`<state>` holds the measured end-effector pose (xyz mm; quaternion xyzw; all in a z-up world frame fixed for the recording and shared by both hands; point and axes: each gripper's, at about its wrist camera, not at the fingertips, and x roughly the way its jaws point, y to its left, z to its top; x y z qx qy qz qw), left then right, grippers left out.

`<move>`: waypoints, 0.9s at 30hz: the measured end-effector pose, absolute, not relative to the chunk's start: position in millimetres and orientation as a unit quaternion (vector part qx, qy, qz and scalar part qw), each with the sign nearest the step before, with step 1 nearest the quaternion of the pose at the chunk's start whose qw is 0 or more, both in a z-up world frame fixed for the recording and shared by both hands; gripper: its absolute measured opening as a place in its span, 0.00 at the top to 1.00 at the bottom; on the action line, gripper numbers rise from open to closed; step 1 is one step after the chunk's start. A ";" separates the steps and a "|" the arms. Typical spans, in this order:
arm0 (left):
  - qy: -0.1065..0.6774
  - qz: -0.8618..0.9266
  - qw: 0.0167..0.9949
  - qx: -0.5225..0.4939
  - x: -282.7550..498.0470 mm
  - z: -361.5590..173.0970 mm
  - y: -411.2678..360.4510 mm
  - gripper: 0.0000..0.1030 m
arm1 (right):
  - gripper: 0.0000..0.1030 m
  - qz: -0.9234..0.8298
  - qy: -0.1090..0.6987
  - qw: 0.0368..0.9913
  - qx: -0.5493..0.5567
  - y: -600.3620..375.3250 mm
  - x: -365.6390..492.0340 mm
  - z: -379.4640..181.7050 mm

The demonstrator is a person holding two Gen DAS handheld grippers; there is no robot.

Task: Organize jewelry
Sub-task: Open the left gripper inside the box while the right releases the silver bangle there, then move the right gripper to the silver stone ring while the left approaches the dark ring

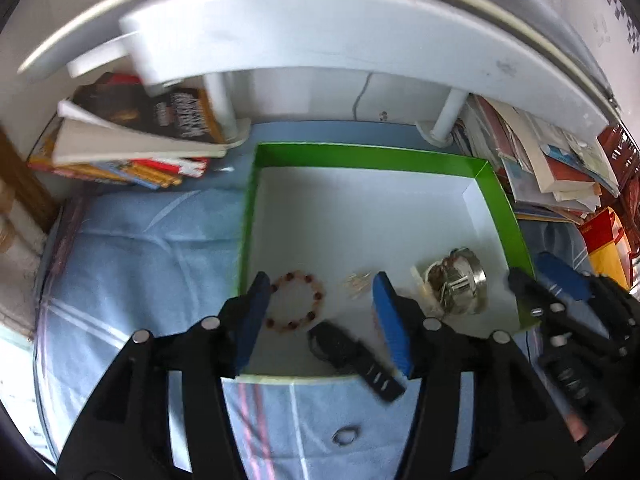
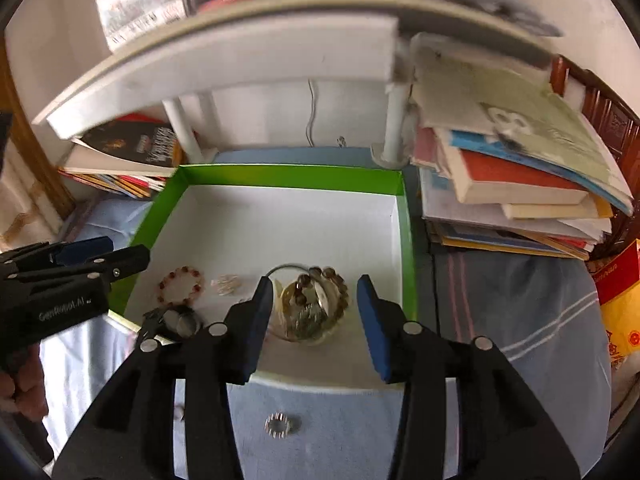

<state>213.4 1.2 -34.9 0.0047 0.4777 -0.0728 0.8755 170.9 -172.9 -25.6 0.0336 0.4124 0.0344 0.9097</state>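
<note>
A box with green walls (image 1: 360,156) (image 2: 288,176) and a white floor lies on a blue cloth. In it are a red bead bracelet (image 1: 296,300) (image 2: 180,286), a small pale trinket (image 1: 360,280) (image 2: 227,283), a black watch (image 1: 352,356) (image 2: 176,320) and a pile of brown beads and silver pieces (image 1: 456,284) (image 2: 312,304). My left gripper (image 1: 322,284) (image 2: 128,252) is open above the box's near left corner; the watch lies between its fingers, untouched. My right gripper (image 2: 315,284) (image 1: 540,276) hangs open over the pile. A small ring (image 1: 346,436) (image 2: 282,424) lies on the cloth in front of the box.
A white shelf riser (image 1: 320,40) on posts spans the back above the box. Stacked books (image 1: 136,136) sit at the back left, and a taller pile of books and papers (image 2: 512,176) at the right. A red and yellow bag (image 2: 620,308) stands far right. A hand (image 2: 24,392) holds the left gripper.
</note>
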 end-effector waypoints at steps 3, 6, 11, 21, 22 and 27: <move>0.470 -0.053 0.881 0.002 181.7 -32.2 18.5 0.45 | 0.58 0.046 0.408 0.911 0.033 -175.0 139.8 -23.9; 0.485 -0.047 0.873 0.012 152.0 -45.9 28.9 0.44 | 0.58 0.059 0.434 0.898 0.024 -170.6 119.9 -39.8; 0.553 -0.066 0.831 0.012 123.2 -95.0 25.9 0.44 | 0.58 0.073 0.503 0.861 0.027 -157.2 113.1 -95.3; 0.571 -0.089 0.816 0.026 116.7 -121.4 10.1 0.40 | 0.78 0.074 0.535 0.841 0.008 -134.2 132.2 -132.6; 0.570 -0.089 0.816 0.023 117.8 -121.9 10.2 0.40 | 0.79 0.076 0.537 0.840 0.011 -135.4 131.7 -133.0; 0.571 -0.087 0.816 0.021 124.5 -123.9 3.7 0.41 | 0.79 0.064 0.544 0.836 0.013 -146.6 118.0 -131.6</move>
